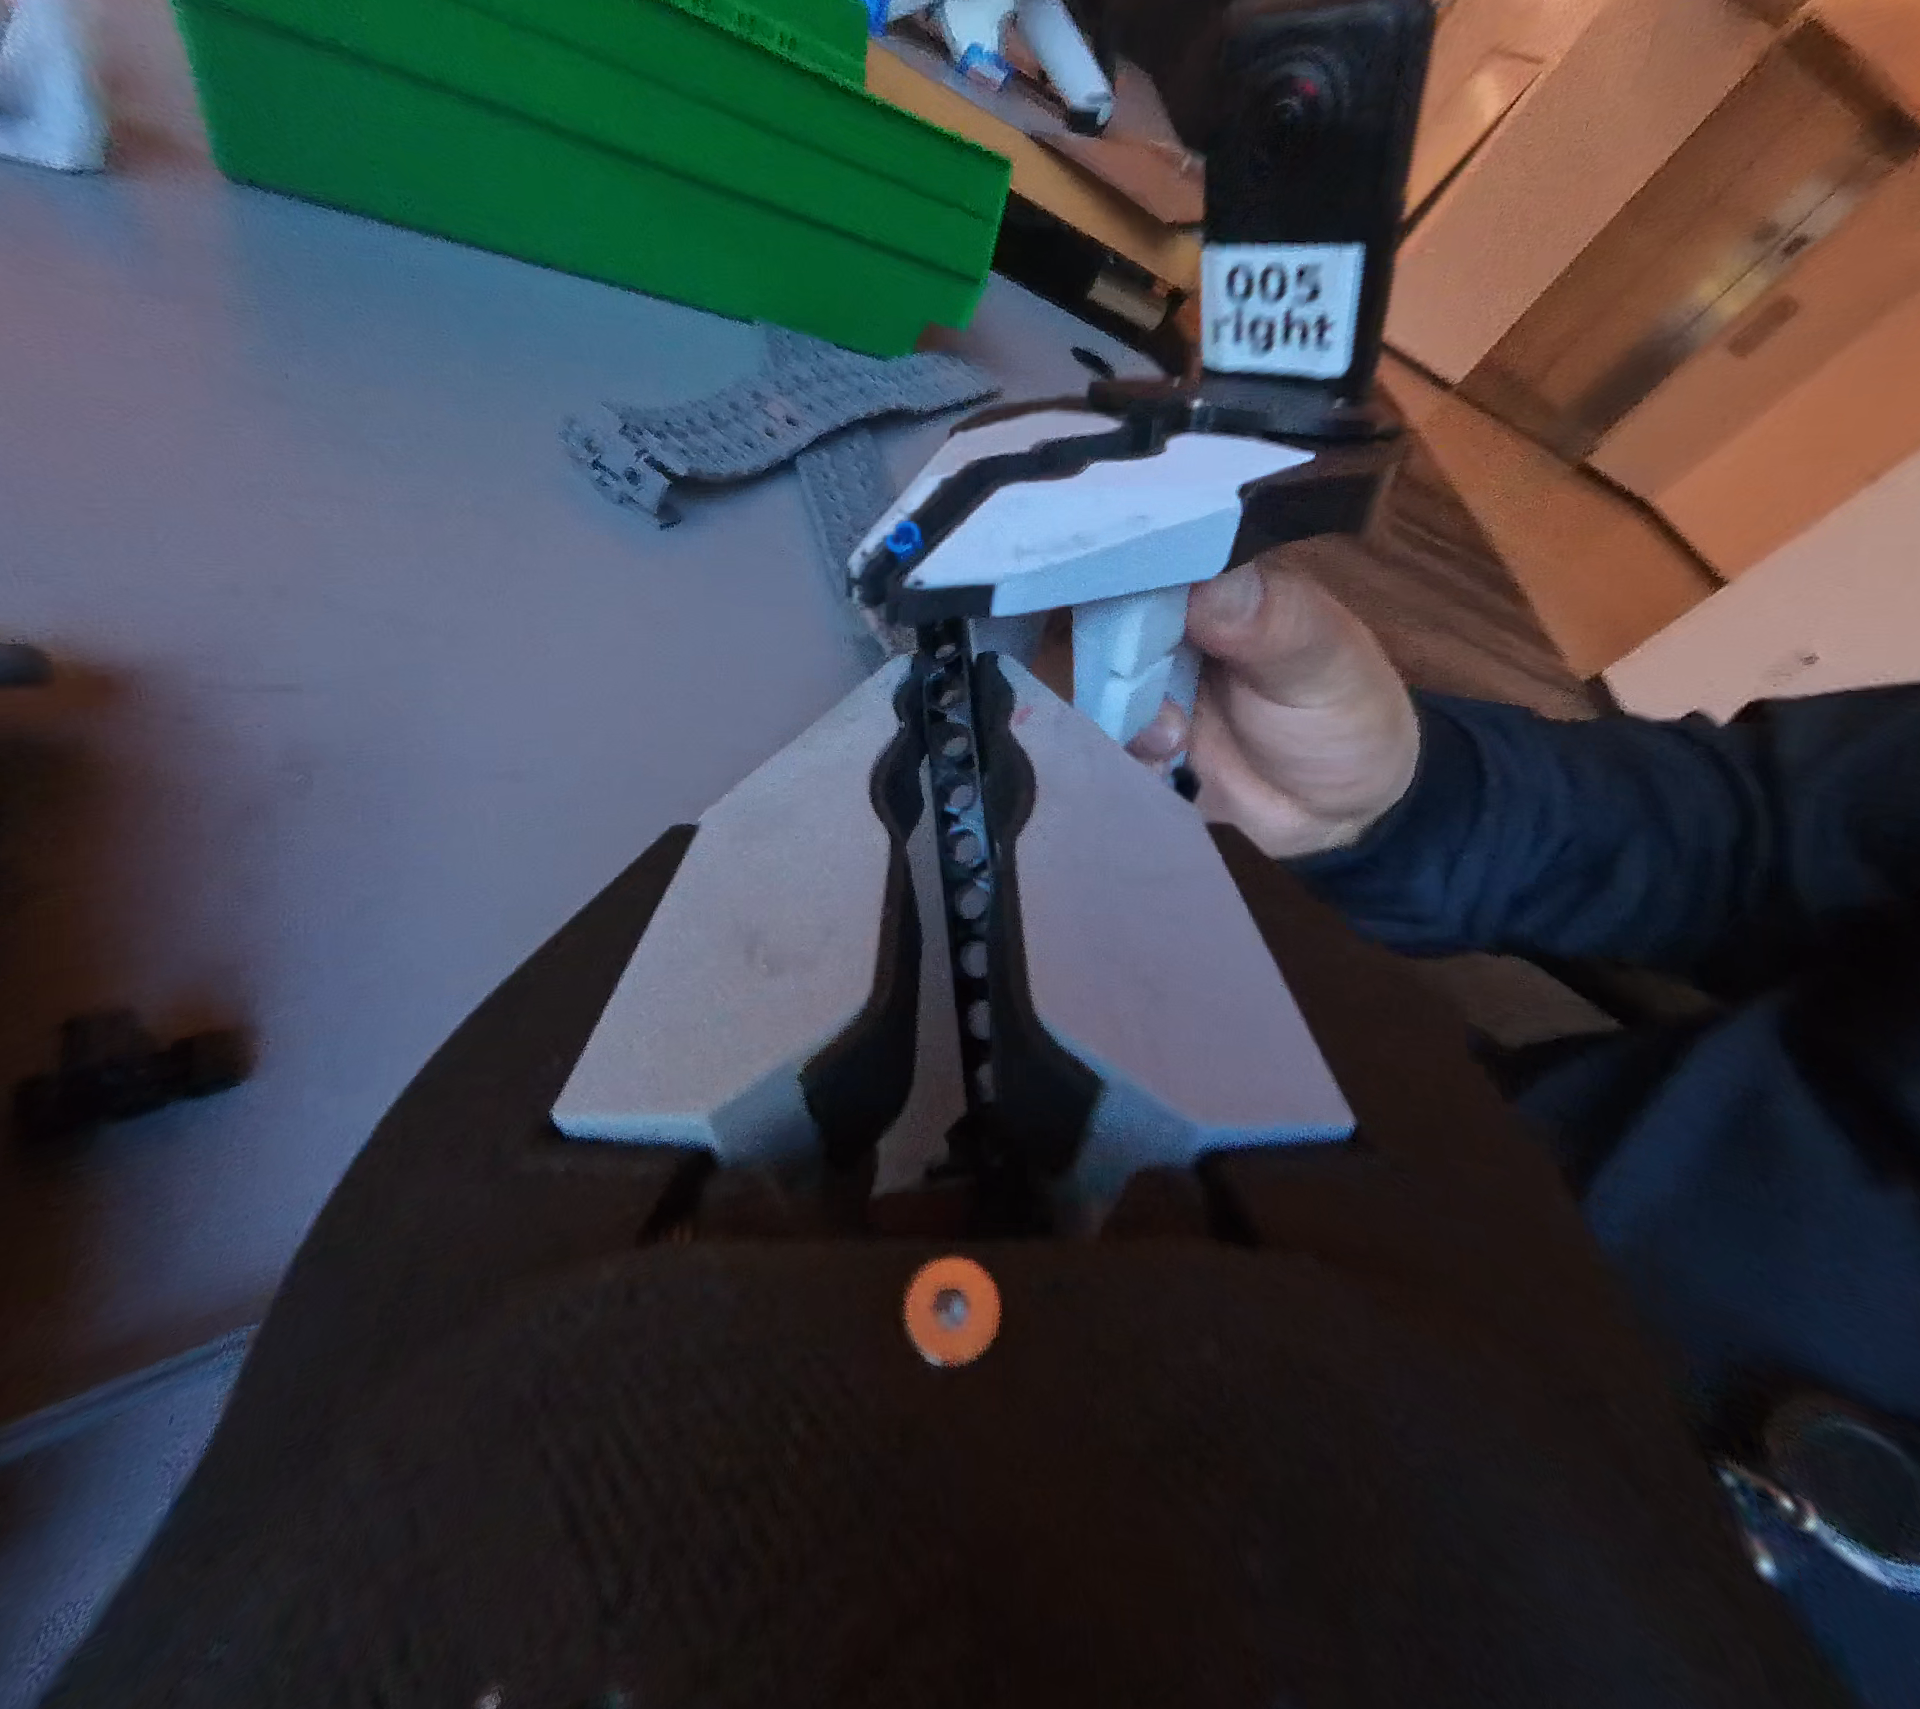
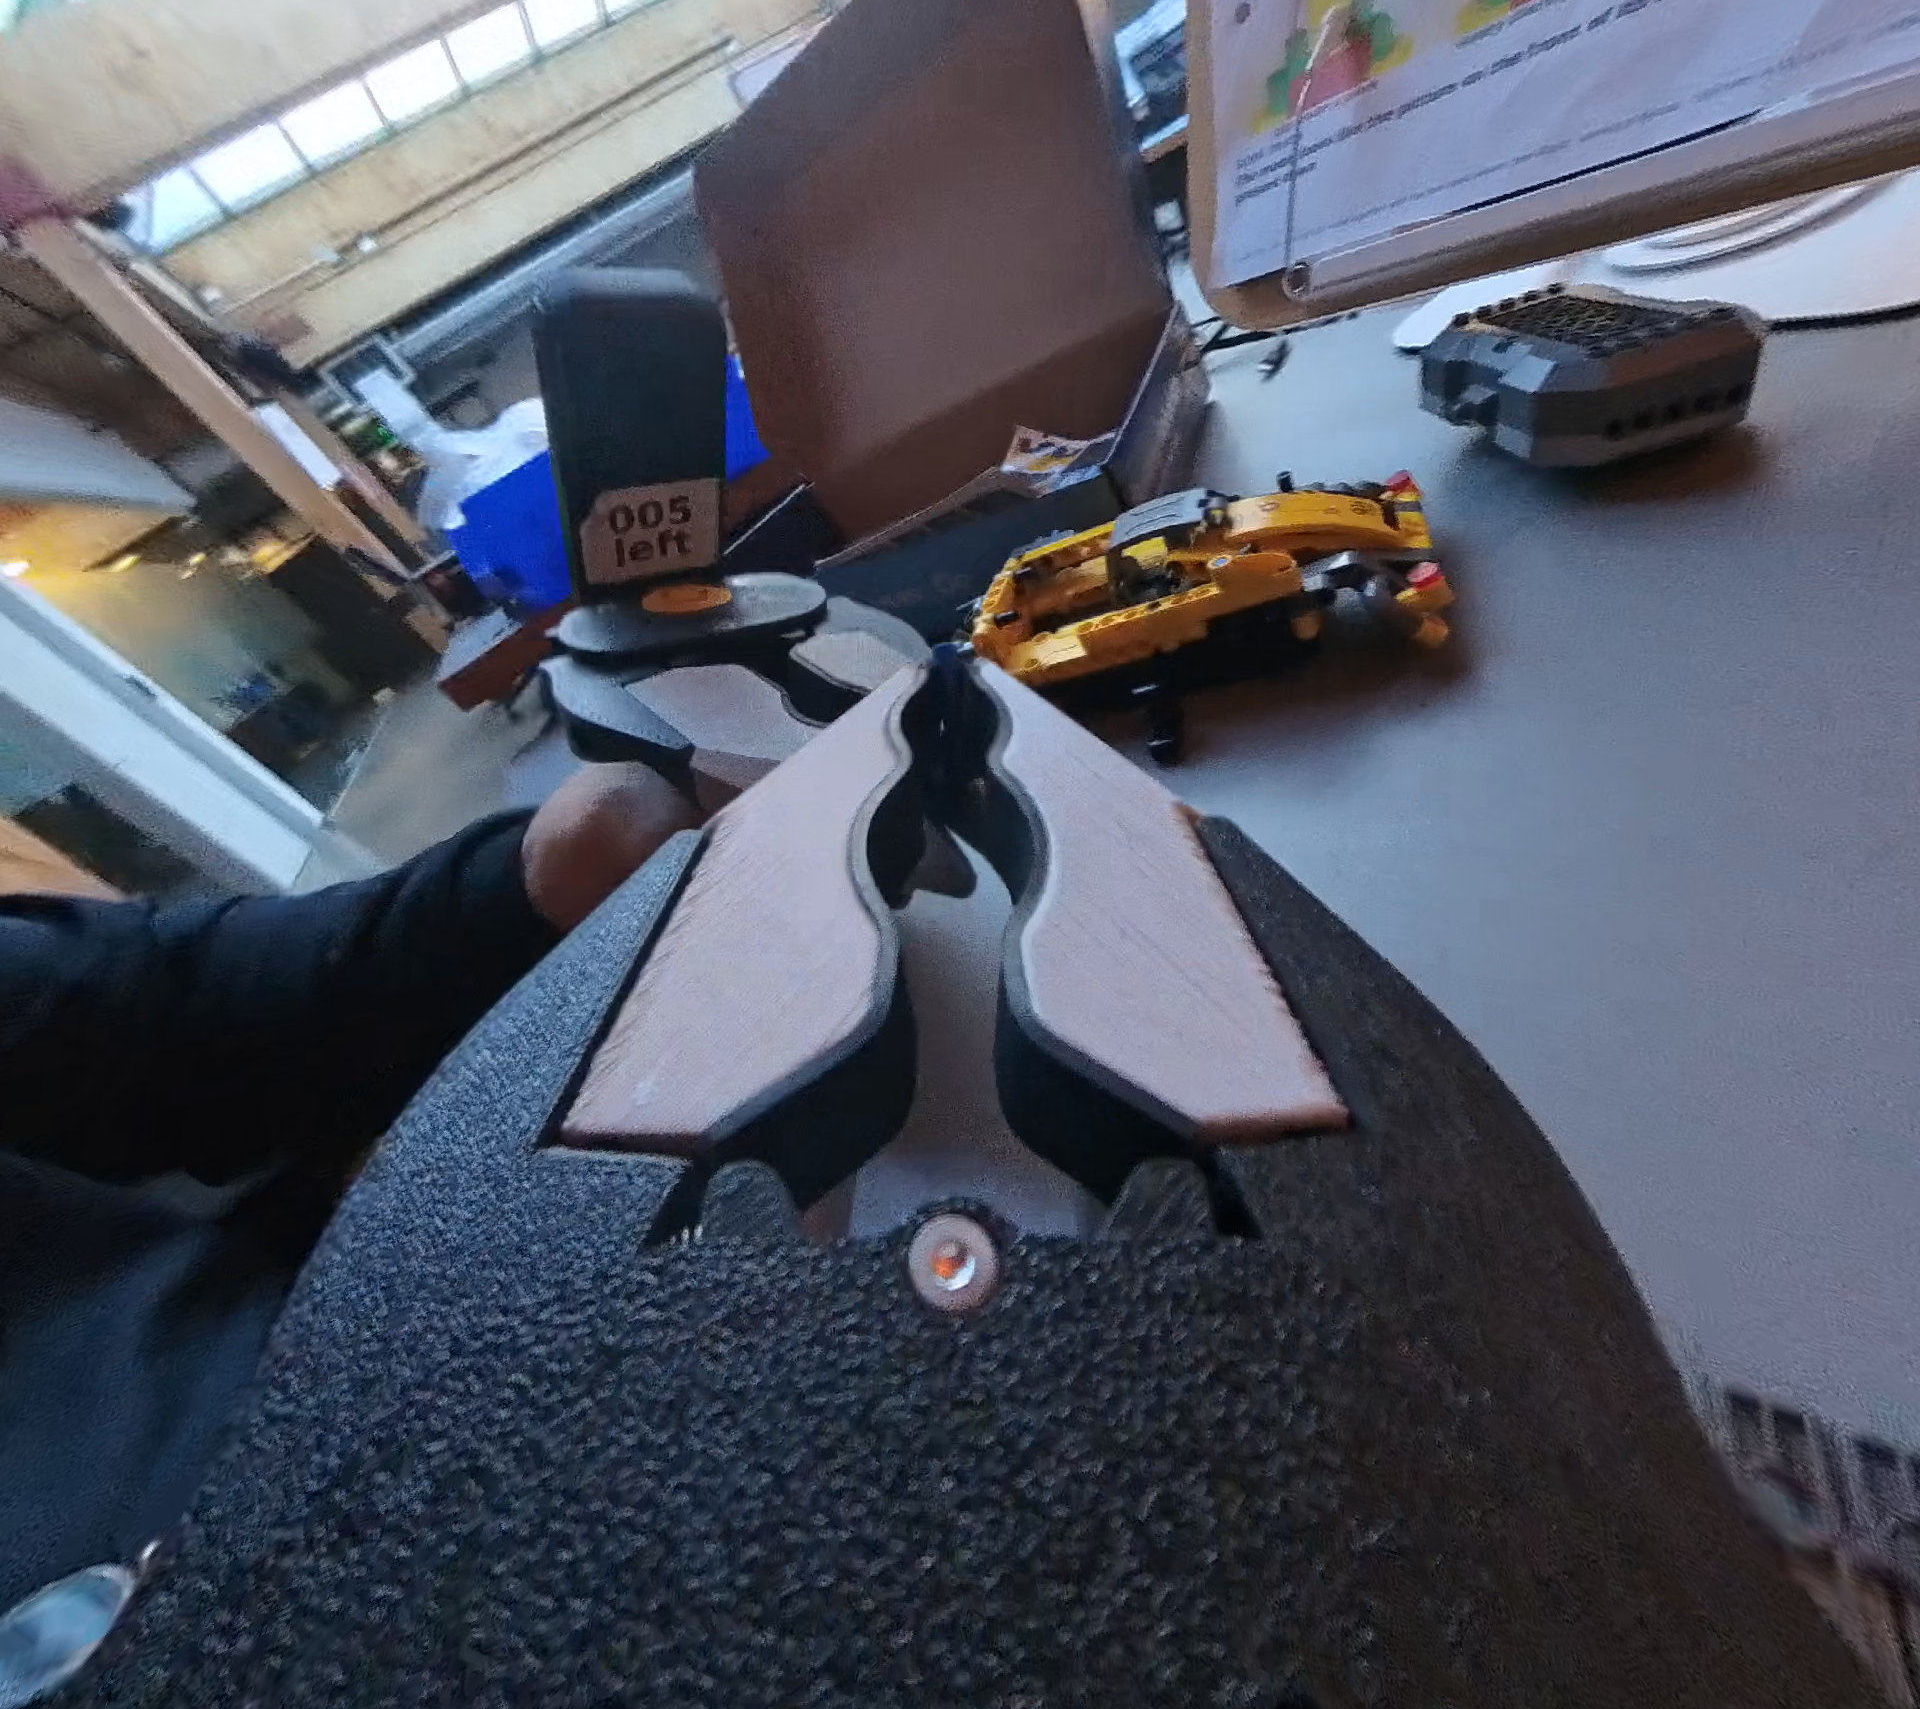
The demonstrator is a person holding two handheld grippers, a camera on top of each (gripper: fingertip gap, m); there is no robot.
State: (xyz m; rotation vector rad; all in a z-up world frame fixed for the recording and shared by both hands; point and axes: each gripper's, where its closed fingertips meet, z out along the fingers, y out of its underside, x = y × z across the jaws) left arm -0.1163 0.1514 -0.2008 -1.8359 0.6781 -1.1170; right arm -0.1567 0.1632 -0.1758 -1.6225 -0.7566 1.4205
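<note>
A grey table (image 1: 343,454) runs under both views; on it in the left wrist view a green plastic crate (image 1: 540,101) stands at the far left, with a curved grey studded plate piece (image 1: 748,423) lying flat just in front of its near corner; in the right wrist view a brown cardboard box (image 2: 935,205) stands upright at the back, a tilted board with a printed sheet (image 2: 1538,18) hangs over the table's far right, a grey brick-built block (image 2: 1590,386) sits below that board, and a yellow brick-built vehicle (image 2: 1205,584) lies near the middle of the table, just beyond the fingertips. The left gripper (image 1: 951,703) is held tilted above the table, its two fingers nearly closed and clamped along a long black perforated beam (image 1: 966,880), which runs up the narrow gap between them and out past the tips. The right gripper (image 2: 951,714) comes in from the side, crossing the left one near the tips; a person's hand (image 1: 1288,714) in a dark sleeve wraps its white handle, thumb on top; its fingers are drawn close at the tips, pinching the far end of the same black beam (image 2: 948,740), which is small and partly hidden there. A second hand (image 2: 597,838), also dark-sleeved, grips the left tool from below.
</note>
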